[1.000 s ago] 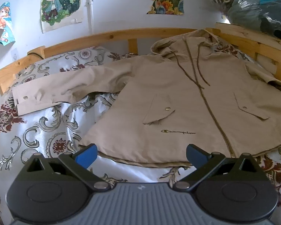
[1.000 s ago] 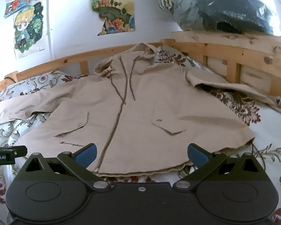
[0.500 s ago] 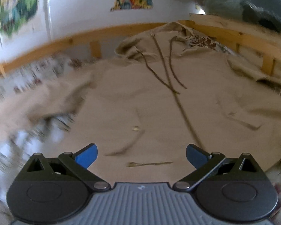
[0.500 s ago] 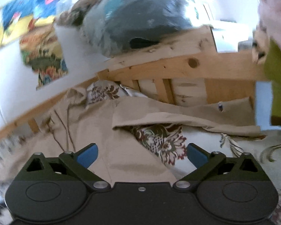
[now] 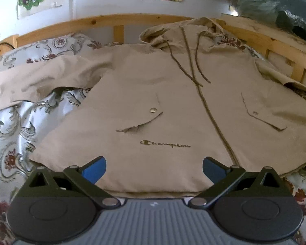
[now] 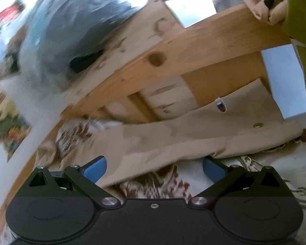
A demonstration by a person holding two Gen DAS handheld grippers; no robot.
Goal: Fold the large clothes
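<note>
Both sets of fingers spread wide, nothing held. Best to close right gripper low on beige hooded jacket's sleeve by wooden bed rail, left gripper pinning hem.

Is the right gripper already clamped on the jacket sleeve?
No: in the right wrist view the right gripper has its jaws spread wide, with the sleeve lying on the bed ahead of them, not pinched.
</note>
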